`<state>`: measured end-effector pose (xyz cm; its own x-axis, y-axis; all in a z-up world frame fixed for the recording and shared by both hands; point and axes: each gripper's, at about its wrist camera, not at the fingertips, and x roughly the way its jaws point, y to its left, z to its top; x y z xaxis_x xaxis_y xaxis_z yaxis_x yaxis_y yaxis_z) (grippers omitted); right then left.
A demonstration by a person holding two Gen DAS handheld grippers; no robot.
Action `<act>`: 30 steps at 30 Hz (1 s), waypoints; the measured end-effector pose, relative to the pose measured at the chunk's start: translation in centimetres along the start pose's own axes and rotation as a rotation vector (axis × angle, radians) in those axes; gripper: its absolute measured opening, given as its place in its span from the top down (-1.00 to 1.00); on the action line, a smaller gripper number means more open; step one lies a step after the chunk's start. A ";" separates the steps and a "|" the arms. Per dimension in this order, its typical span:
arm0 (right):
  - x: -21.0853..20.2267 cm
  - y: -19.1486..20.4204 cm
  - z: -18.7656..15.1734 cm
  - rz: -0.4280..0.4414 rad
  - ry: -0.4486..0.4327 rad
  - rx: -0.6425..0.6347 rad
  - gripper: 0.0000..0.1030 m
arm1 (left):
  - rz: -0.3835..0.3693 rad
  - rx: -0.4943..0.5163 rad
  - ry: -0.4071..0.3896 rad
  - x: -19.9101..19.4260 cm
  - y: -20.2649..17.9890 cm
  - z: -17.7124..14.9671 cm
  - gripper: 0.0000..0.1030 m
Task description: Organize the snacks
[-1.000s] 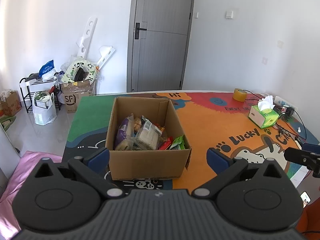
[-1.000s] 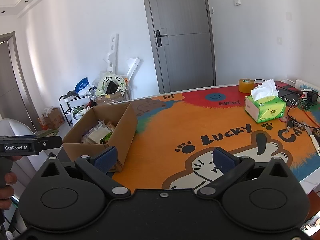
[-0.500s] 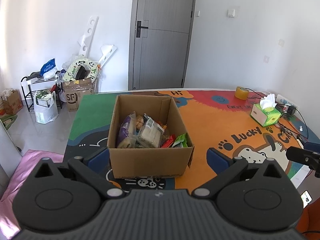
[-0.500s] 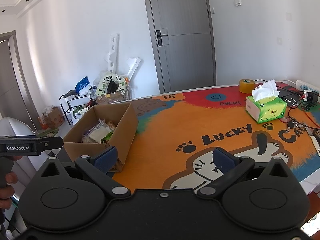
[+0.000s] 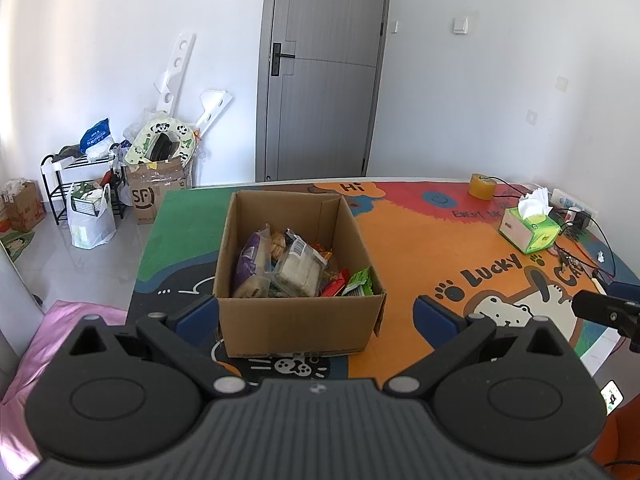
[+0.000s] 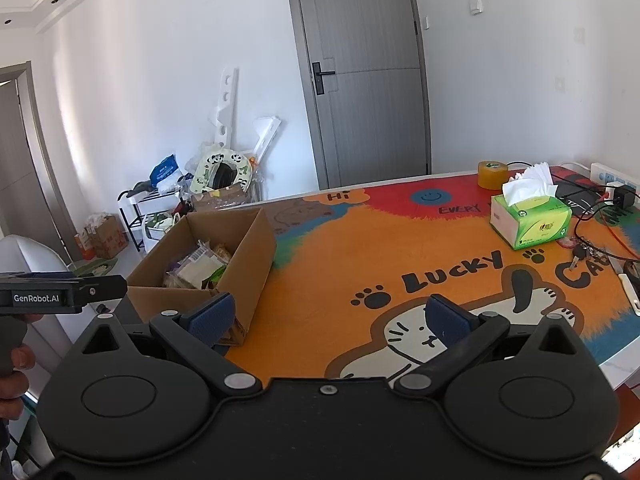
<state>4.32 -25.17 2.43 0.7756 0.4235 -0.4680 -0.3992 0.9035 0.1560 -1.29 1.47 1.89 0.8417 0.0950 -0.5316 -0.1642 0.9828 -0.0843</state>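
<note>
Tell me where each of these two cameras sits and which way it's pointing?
Left wrist: rides on the left gripper, looking forward over the open cardboard box of snacks; its own open fingers show, and the right gripper's tip at right.
Right wrist: rides on the right gripper, looking across the colourful mat; its open fingers show, and the left gripper held in a hand.
Shared: box, mat, tissue box, tape roll, door.

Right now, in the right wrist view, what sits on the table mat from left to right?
Open brown cardboard box of snacks → yellow roll of tape → green tissue box with white tissue → bunch of keys.
</note>
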 end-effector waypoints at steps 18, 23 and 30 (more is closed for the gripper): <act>-0.4 0.6 0.4 -0.011 -0.026 -0.025 -1.00 | -0.023 0.006 -0.010 -0.7 -0.7 0.4 -0.99; -0.7 0.4 0.4 -0.020 -0.031 -0.024 -1.00 | -0.031 0.020 -0.028 -1.2 -1.0 0.4 -0.99; -0.8 0.2 0.6 -0.020 -0.038 -0.013 -1.00 | -0.034 0.021 -0.033 -1.4 -1.0 0.4 -0.99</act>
<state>3.95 -25.32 3.36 0.8016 0.4077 -0.4372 -0.3896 0.9110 0.1352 -2.07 0.41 3.09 0.8630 0.0661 -0.5009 -0.1244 0.9887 -0.0838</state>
